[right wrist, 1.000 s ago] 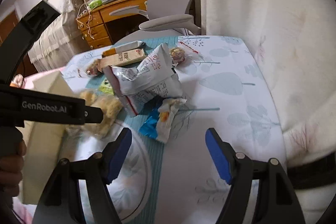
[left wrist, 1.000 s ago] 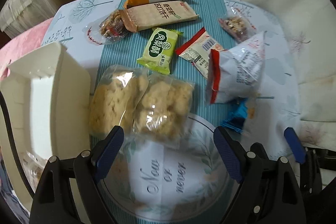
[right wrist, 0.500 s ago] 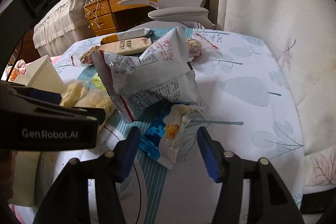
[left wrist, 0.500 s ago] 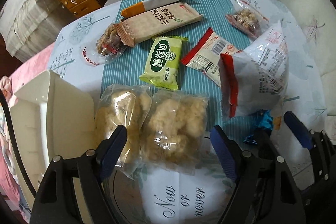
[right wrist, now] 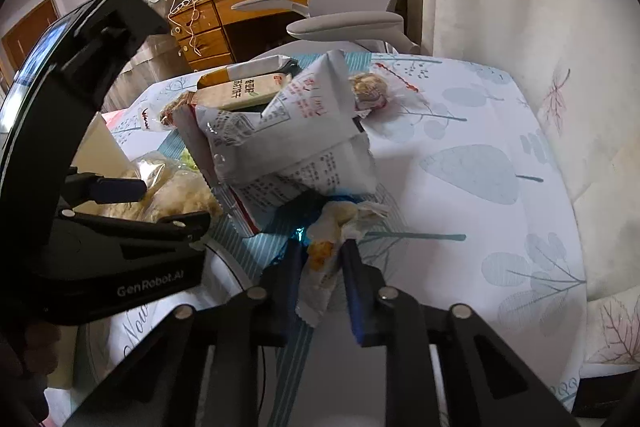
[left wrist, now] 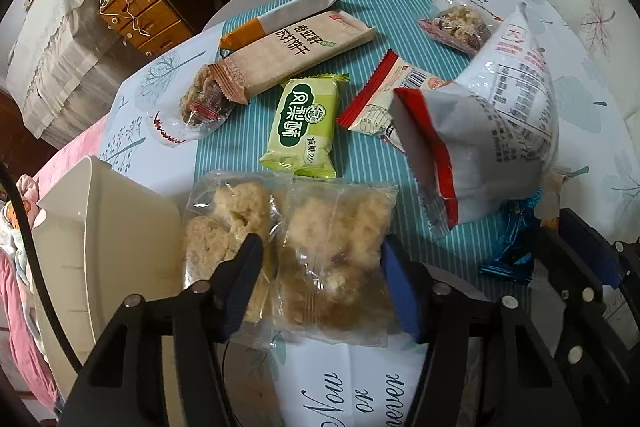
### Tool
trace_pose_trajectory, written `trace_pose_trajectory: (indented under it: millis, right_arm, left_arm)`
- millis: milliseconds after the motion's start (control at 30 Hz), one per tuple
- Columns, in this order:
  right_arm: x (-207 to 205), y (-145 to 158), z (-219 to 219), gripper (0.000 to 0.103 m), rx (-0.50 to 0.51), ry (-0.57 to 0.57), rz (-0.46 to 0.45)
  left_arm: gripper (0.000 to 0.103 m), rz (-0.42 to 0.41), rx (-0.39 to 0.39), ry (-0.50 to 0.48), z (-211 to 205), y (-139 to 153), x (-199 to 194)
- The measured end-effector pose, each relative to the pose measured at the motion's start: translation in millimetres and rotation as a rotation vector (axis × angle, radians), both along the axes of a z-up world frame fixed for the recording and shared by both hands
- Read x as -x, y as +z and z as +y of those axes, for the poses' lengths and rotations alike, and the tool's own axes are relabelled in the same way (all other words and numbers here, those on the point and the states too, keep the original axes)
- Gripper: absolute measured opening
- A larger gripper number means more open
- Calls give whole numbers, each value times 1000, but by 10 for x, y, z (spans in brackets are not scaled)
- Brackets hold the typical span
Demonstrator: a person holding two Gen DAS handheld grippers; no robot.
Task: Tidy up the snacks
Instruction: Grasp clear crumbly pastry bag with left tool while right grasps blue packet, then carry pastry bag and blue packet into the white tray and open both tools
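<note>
- The right gripper [right wrist: 322, 263] had its fingers clamped on the small snack packet [right wrist: 326, 259], probably to lift it.
- The left gripper [left wrist: 320, 263], fingers apart, straddled the clear pastry bag [left wrist: 336, 259], bin [left wrist: 100, 227] at nine o'clock.

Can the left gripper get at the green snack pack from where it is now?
Probably not directly. The left gripper has its jaws open around the right clear pastry bag, and the green pack lies flat just beyond that bag. It would likely have to lift over the bags first.
</note>
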State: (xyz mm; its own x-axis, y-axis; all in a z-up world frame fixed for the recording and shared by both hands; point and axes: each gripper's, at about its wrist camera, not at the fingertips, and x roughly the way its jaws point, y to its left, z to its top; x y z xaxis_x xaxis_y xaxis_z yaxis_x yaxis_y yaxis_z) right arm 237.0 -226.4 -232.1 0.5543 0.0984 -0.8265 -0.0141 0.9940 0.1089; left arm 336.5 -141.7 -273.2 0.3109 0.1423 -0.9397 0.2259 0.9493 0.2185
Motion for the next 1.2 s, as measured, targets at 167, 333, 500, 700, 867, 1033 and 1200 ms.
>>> trace_pose_trajectory:
  millis: [167, 333, 500, 700, 867, 1033, 1200]
  right_arm:
    - [61, 34, -58, 3, 5, -5, 15]
    - [159, 83, -99, 0, -2, -20, 35]
    - [266, 176, -101, 0, -1, -28, 34]
    - [327, 287, -121, 1, -21, -61, 26]
    - [217, 278, -176, 9, -66, -107, 28]
    - [92, 222, -146, 45, -91, -112, 18]
    - [-59, 40, 13, 48, -15, -101, 63]
  left_arm:
    - [36, 5, 17, -9, -12, 47, 55]
    - [30, 56, 72, -19, 12, 81, 164]
    - [29, 114, 127, 5, 110, 158, 320]
    - [28, 90, 192, 1, 243, 464, 561]
    - [28, 65, 236, 17, 422, 740, 692]
    - [28, 21, 315, 33, 615, 991, 811]
    - [28, -49, 374, 35, 800, 1211, 953]
